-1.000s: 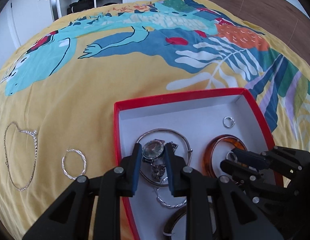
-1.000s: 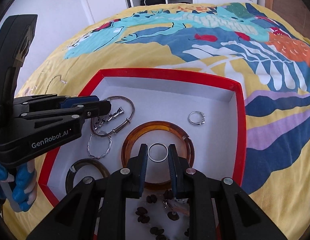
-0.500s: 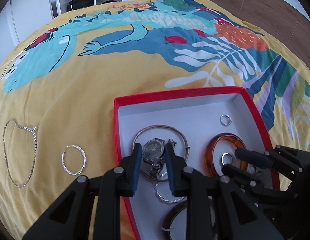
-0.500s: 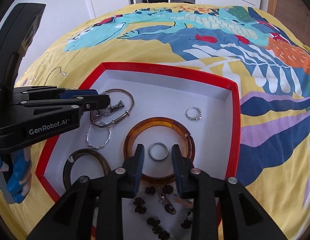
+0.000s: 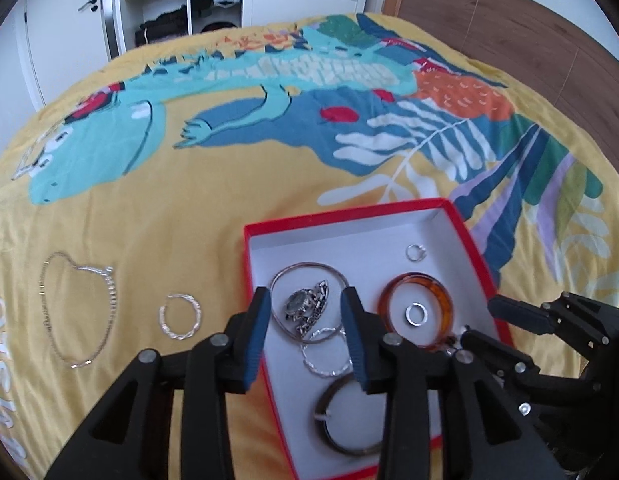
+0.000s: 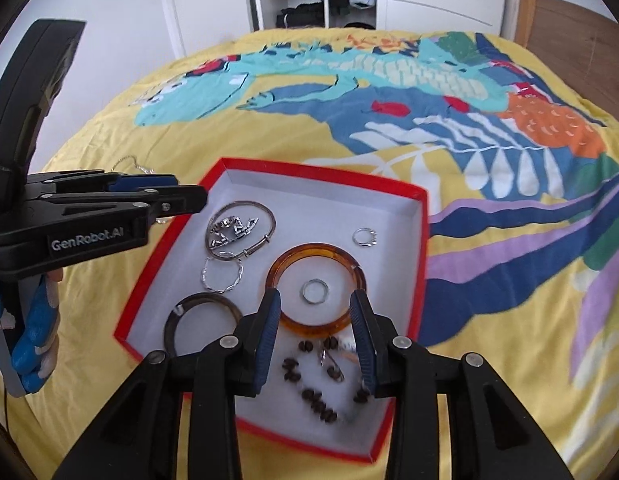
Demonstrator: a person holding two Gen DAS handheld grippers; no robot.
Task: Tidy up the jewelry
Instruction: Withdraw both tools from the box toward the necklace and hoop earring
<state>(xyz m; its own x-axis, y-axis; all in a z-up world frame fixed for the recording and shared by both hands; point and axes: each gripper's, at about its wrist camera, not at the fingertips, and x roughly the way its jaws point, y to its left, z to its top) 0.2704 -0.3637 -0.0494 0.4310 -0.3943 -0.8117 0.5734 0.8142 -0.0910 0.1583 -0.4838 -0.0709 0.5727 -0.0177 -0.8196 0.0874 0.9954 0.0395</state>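
A red box (image 5: 349, 210) with a white inside lies on the bed. In it a silver watch (image 5: 305, 306) rests inside a thin silver bangle (image 5: 309, 266). A plain silver ring (image 6: 315, 291) lies inside an amber bangle (image 6: 309, 250). My left gripper (image 5: 305, 320) hangs above the watch, its jaws opening, nothing pressed between them. Over the amber bangle my right gripper (image 6: 315, 320) is raised, its jaws opening too and holding nothing. On the cover left of the box lie a chain necklace (image 5: 77, 312) and a twisted bracelet (image 5: 180, 316).
The box also holds a small ring (image 6: 365, 237), a twisted silver hoop (image 6: 222, 276), a dark bangle (image 6: 201, 320) and a dark beaded bracelet (image 6: 309, 384). A yellow patterned bedcover (image 5: 189, 200) spreads all around. An open wardrobe (image 5: 181, 4) stands behind the bed.
Both grippers have lifted away from the box and their jaws have spread. The watch and the plain ring now lie loose in the box below them.
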